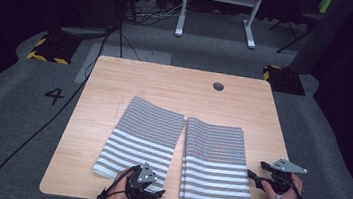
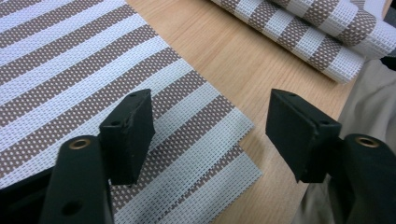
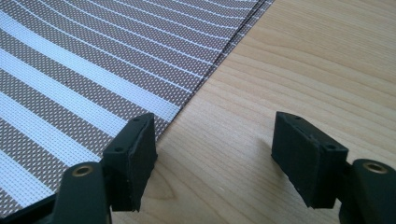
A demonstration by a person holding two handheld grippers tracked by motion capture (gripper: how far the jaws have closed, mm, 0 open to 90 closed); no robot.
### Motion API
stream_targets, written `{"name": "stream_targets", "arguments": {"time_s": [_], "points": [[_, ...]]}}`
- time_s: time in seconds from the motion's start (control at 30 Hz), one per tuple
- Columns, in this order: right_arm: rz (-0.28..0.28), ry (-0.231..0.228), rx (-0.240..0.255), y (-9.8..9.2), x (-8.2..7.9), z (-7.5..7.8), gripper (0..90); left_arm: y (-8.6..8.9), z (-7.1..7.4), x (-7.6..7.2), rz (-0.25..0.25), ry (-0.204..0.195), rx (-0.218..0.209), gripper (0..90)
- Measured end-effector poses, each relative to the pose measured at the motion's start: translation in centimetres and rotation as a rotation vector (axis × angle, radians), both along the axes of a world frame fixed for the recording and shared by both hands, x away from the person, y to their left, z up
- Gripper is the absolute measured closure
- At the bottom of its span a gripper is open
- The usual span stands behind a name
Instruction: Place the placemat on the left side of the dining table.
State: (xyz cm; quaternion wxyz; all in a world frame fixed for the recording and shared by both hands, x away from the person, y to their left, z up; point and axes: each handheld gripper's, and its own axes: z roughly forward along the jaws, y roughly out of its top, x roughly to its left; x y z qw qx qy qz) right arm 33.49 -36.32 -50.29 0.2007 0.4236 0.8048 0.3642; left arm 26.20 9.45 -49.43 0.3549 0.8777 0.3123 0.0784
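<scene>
Dark floor surrounds a wooden table (image 1: 166, 81) bearing two striped mats. Near the front edge, the left gripper (image 2: 210, 135) hovers with jaws spread over the left mat's (image 1: 142, 136) corner. Beside the right mat (image 1: 215, 164), the right gripper (image 3: 215, 158) gapes, holding nothing.

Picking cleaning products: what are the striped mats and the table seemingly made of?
Striped mats: likely woven vinyl or plastic mesh with a matte finish; an open grid weave shows up close. Table: light wood or wood-look laminate, smooth, with visible grain lines.
</scene>
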Motion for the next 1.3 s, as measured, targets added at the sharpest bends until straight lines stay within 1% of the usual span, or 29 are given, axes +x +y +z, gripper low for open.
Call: {"name": "stream_targets", "arguments": {"time_s": [0.03, 0.07, 0.1, 0.13, 0.17, 0.27, 0.33, 0.37, 0.4, 0.47, 0.5, 0.57, 0.63, 0.67, 0.7, 0.73, 0.8, 0.87, 0.9, 0.97, 1.0, 1.03, 1.07, 1.1, 1.17, 1.2, 1.23, 1.27, 1.3], "points": [[0.000, 0.000, 0.000, 0.0, 0.0, 0.0, 31.0, 0.1, 0.0, -0.1, 0.016, -0.011, 0.000, 43.3], [0.000, 0.000, 0.000, 0.0, 0.0, 0.0, 31.0, 0.1, -0.1, -0.1, 0.018, -0.005, -0.010, 46.3], [0.000, 0.000, 0.000, 0.0, 0.0, 0.0, 31.0, 0.1, -0.2, -0.3, 0.026, -0.023, -0.005, 49.4], [0.000, 0.000, 0.000, 0.0, 0.0, 0.0, 31.0, 0.2, -0.2, -0.3, 0.013, -0.051, 0.016, 50.4], [0.000, 0.000, 0.000, 0.0, 0.0, 0.0, 31.0, 0.1, -0.3, -0.4, 0.018, -0.059, 0.017, 50.4], [0.000, -0.001, 0.000, 0.0, 0.0, 0.0, 31.0, 0.1, -0.4, -0.5, 0.010, -0.052, 0.007, 49.0], [0.000, -0.001, 0.000, 0.0, 0.0, 0.0, 31.0, -0.1, -0.4, -0.6, 0.007, -0.056, 0.008, 42.0], [0.000, -0.001, -0.001, 0.0, 0.0, 0.0, 31.0, -0.1, -0.4, -0.6, 0.007, -0.056, 0.008, 42.7], [0.000, 0.000, 0.000, 0.0, 0.0, 0.0, 31.0, -0.1, -0.4, -0.7, -0.005, -0.066, 0.024, 42.7], [0.000, -0.001, 0.000, 0.0, 0.0, 0.0, 31.0, -0.1, -0.4, -0.6, -0.003, -0.062, 0.017, 45.0], [0.000, -0.001, -0.001, 0.0, 0.0, 0.0, 31.0, 0.1, -0.4, -0.6, 0.000, -0.067, 0.022, 48.3], [0.000, -0.001, 0.000, 0.0, 0.0, 0.0, 31.0, 0.2, -0.4, -0.6, 0.016, -0.070, 0.018, 50.7], [0.000, -0.001, -0.001, 0.0, 0.0, 0.0, 31.0, 0.3, -0.3, -0.5, 0.015, -0.067, 0.018, 54.7], [0.000, -0.001, 0.000, 0.0, 0.0, 0.0, 31.1, 0.6, -0.2, -0.1, 0.021, -0.050, 0.002, 56.9], [0.000, -0.001, 0.000, 0.0, 0.0, 0.0, 31.0, 0.6, -0.2, -0.1, 0.021, -0.050, 0.002, 58.9], [0.000, -0.001, 0.000, 0.0, 0.0, 0.0, 31.0, 0.7, -0.2, 0.0, 0.026, -0.024, -0.021, 58.9], [0.000, 0.000, 0.000, 0.0, 0.0, 0.0, 31.0, 1.2, -0.1, 0.4, 0.034, 0.013, -0.055, 63.9], [0.000, 0.000, 0.000, 0.0, 0.0, 0.0, 31.0, 1.3, -0.1, 0.5, 0.030, 0.025, -0.058, 68.2], [0.000, 0.000, 0.000, 0.0, 0.0, 0.0, 31.0, 1.4, 0.0, 0.6, 0.031, 0.016, -0.061, 68.2], [0.000, -0.001, 0.000, 0.0, 0.0, 0.0, 31.0, 1.6, 0.1, 0.7, 0.037, 0.025, -0.067, 75.5], [0.000, 0.000, 0.000, 0.0, 0.0, 0.0, 31.0, 1.7, 0.4, 0.7, 0.045, 0.019, -0.060, 81.9], [0.000, 0.000, 0.000, 0.0, 0.0, 0.0, 31.0, 1.8, 0.6, 0.7, 0.050, 0.015, -0.061, 83.5], [0.000, 0.000, 0.000, 0.0, 0.0, 0.0, 31.0, 1.9, 0.8, 0.7, 0.052, -0.001, -0.057, 84.7], [0.000, 0.000, 0.000, 0.0, 0.0, 0.0, 31.0, 1.9, 0.8, 0.7, 0.052, -0.001, -0.057, 85.9], [0.000, 0.000, 0.000, 0.0, 0.0, 0.0, 31.0, 1.9, 1.2, 0.6, 0.057, -0.019, -0.053, 87.3], [0.000, 0.000, 0.000, 0.0, 0.0, 0.0, 31.0, 2.0, 1.8, 0.4, 0.062, -0.052, -0.056, 87.6], [0.000, 0.000, 0.000, 0.0, 0.0, 0.0, 31.0, 2.0, 1.8, 0.4, 0.062, -0.052, -0.056, 87.9], [0.000, 0.000, 0.000, 0.0, 0.0, 0.0, 31.0, 2.3, 2.6, 0.3, 0.064, -0.073, -0.070, 88.1], [0.000, 0.000, 0.000, 0.0, 0.0, 0.0, 31.0, 2.3, 2.6, 0.3, 0.064, -0.073, -0.070, 88.3]]}}
